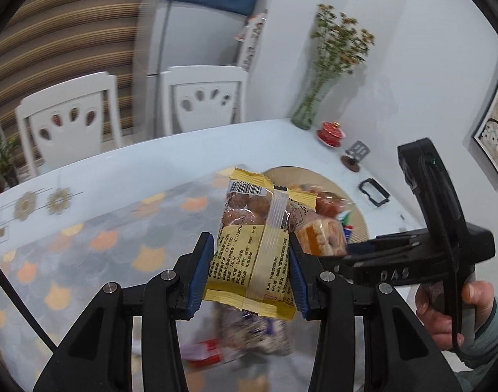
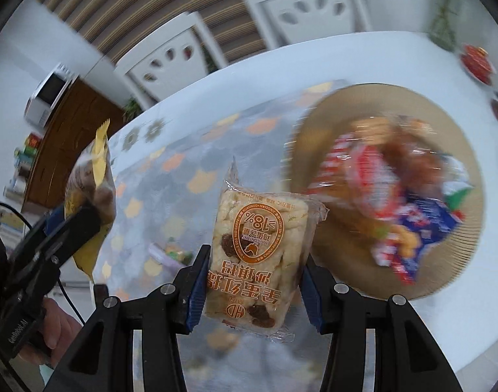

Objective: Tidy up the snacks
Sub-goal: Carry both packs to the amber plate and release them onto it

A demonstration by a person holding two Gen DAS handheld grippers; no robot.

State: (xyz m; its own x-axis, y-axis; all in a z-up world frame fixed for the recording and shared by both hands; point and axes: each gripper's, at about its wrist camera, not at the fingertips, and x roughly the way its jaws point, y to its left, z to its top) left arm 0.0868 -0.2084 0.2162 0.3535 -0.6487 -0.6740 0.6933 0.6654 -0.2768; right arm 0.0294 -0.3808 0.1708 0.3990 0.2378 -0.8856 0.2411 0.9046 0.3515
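My left gripper (image 1: 252,274) is shut on a yellow snack packet (image 1: 252,245) with round brown pastries, held up above the table. My right gripper (image 2: 253,279) is shut on a clear packet of pale egg-crisp cake (image 2: 255,254), also lifted off the table. In the right wrist view the left gripper (image 2: 75,219) shows at the left edge with its yellow packet (image 2: 92,196). In the left wrist view the right gripper's body (image 1: 425,248) and a hand (image 1: 445,310) sit at the right. A round woven tray (image 2: 451,124) holds several wrapped snacks (image 2: 396,196).
The table wears a cat-patterned cloth (image 1: 95,245) with loose packets (image 1: 249,336) lying below my grippers. At the back right stand a glass vase of flowers (image 1: 314,98), a red lidded cup (image 1: 331,132) and a small black frame (image 1: 374,192). Two white chairs (image 1: 72,117) line the far edge.
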